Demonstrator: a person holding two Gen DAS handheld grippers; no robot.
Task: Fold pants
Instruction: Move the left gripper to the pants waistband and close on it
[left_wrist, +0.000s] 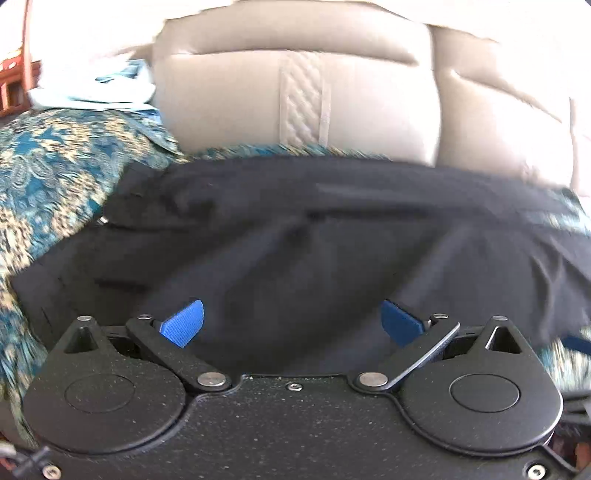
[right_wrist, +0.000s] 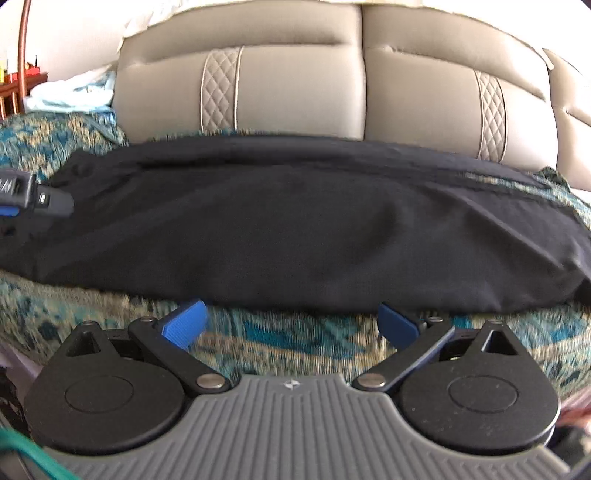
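Black pants (right_wrist: 295, 221) spread lengthwise across a teal-and-gold patterned cover (right_wrist: 291, 336), laid on the seat of a beige sofa (right_wrist: 295, 88) with quilted strips down its back cushions. Left claw (left_wrist: 291, 323) gaping wide, both blue pads (left_wrist: 183, 323) apart and gripping nothing, hovering directly above the dark cloth, which fills the gap between them. Right claw (right_wrist: 290, 325) likewise spread wide and empty, poised just short of the near hem of the pants, with patterned cover showing between its blue pads (right_wrist: 184, 325). Near edge of the garment running just past the right claw's fingertips; whether touching them, cannot tell. Folds and creases visible across the fabric in the left wrist view, with a pocket-like seam toward the far side. Part of the left claw's black body poking in at the left edge of the right wrist view, resting over the pants' end. Pale blue crumpled cloth (left_wrist: 96, 92) heaped beyond the cover at far left, beside the sofa back. Reddish wooden furniture (right_wrist: 22, 85) at the upper left corner.
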